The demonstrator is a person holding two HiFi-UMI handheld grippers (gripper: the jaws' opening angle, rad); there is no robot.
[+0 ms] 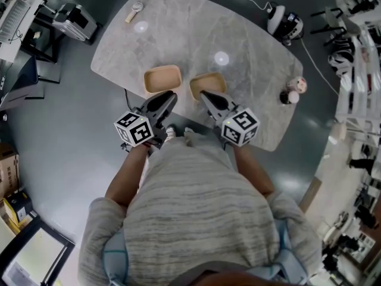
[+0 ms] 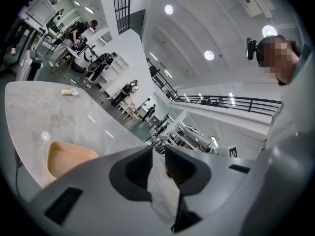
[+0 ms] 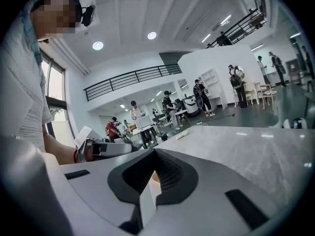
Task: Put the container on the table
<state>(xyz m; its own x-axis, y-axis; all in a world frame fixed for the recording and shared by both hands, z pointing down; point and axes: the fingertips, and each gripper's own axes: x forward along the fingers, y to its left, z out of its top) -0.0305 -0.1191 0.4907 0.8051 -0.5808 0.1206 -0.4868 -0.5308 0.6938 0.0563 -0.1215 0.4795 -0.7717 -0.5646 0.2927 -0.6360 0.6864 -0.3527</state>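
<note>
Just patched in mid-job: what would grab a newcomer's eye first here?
Two tan containers sit side by side near the close edge of the marble table: the left container and the right container. The right claw appears closed on the right container's near rim, while the left claw hovers empty, slightly open, beside the left container.

Big open hall, honestly. There's a glossy dark grey floor (image 1: 53, 130) all round, with a pale grey marble-look table with rounded corners (image 1: 196, 34) sitting on it. You get white walls (image 3: 216, 63) and a white ceiling (image 3: 128, 14) dotted with round recessed lights (image 3: 98, 45). A black-railed balcony (image 3: 128, 76) runs along the upper level. One side has a tall window (image 3: 54, 82) letting daylight in. Some white shelving (image 1: 357, 70) stands beyond the table's right edge.
</note>
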